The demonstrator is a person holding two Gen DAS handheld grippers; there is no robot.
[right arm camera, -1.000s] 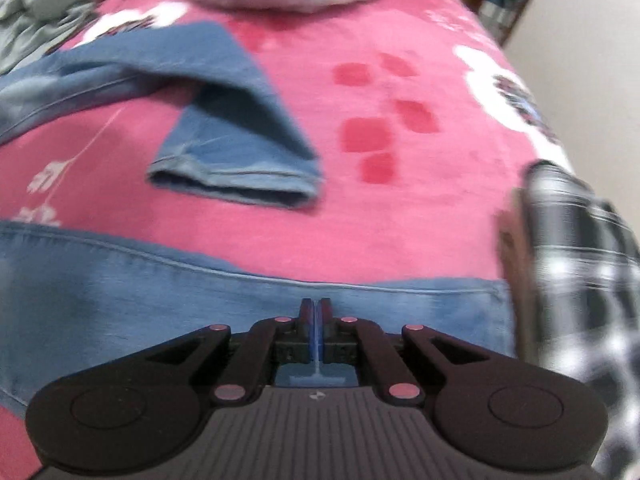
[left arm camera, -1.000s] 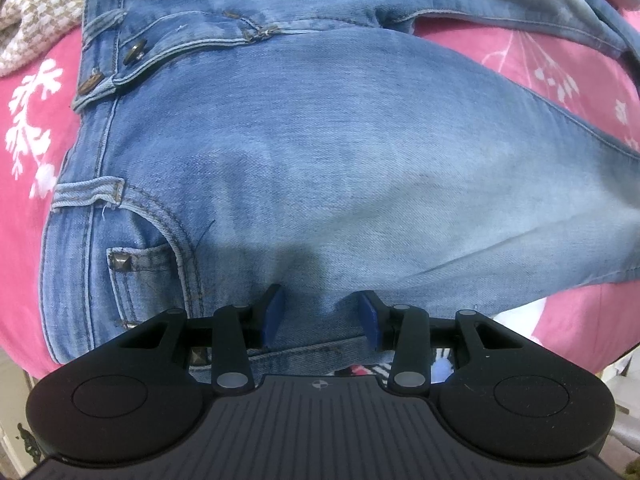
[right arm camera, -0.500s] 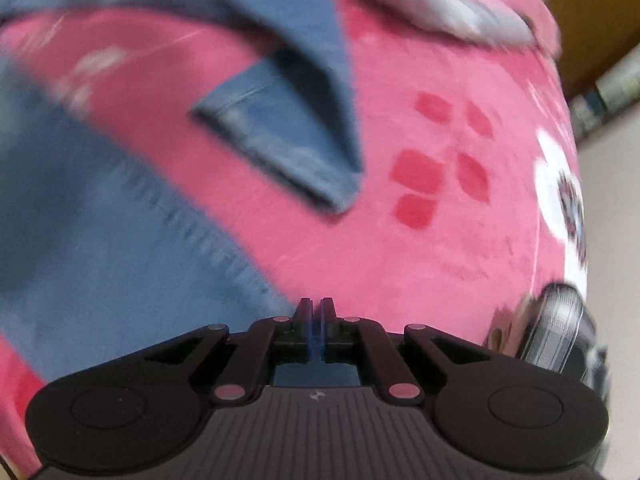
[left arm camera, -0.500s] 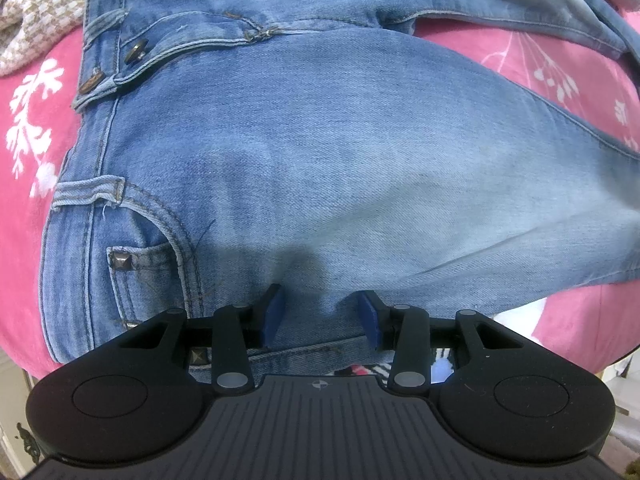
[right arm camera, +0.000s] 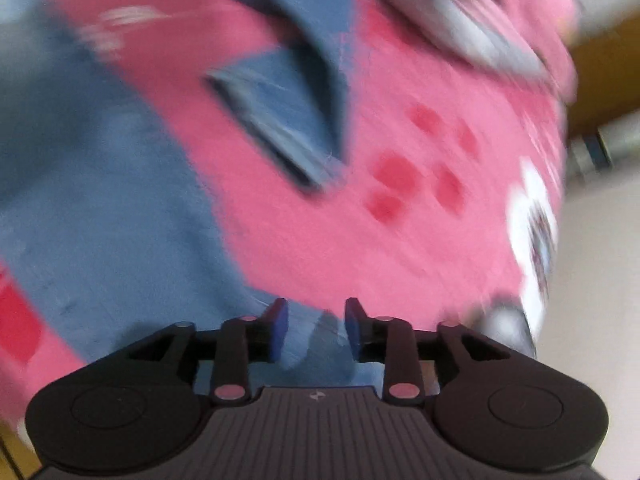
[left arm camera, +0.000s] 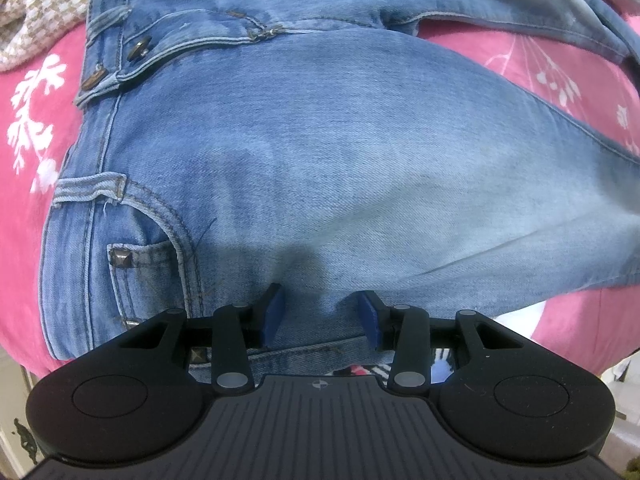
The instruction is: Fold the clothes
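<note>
Light blue jeans [left arm camera: 320, 152] lie spread on a pink flowered blanket [left arm camera: 24, 168], waistband and buttons at the upper left. My left gripper [left arm camera: 320, 316] points straight down at the hip beside the studded pocket; its blue pads stand apart with denim bulging between them. In the blurred right wrist view, my right gripper [right arm camera: 316, 324] hovers at the edge of one jeans leg [right arm camera: 100, 208]. Its jaws are opening, and a strip of denim lies between the pads without being pressed. The other leg's hem [right arm camera: 288, 128] lies farther off on the blanket [right arm camera: 400, 240].
A beige knitted cloth [left arm camera: 36, 20] lies at the blanket's upper left. Pale clothing [right arm camera: 460, 20] is heaped at the far end of the bed. The bed's edge and a pale floor [right arm camera: 600, 260] are on the right, with a blurred grey shape [right arm camera: 504, 328] near it.
The right gripper's jaws have parted from shut on the denim edge, and its view has rolled so the bed now slants. The left gripper and the jeans under it have not moved.
</note>
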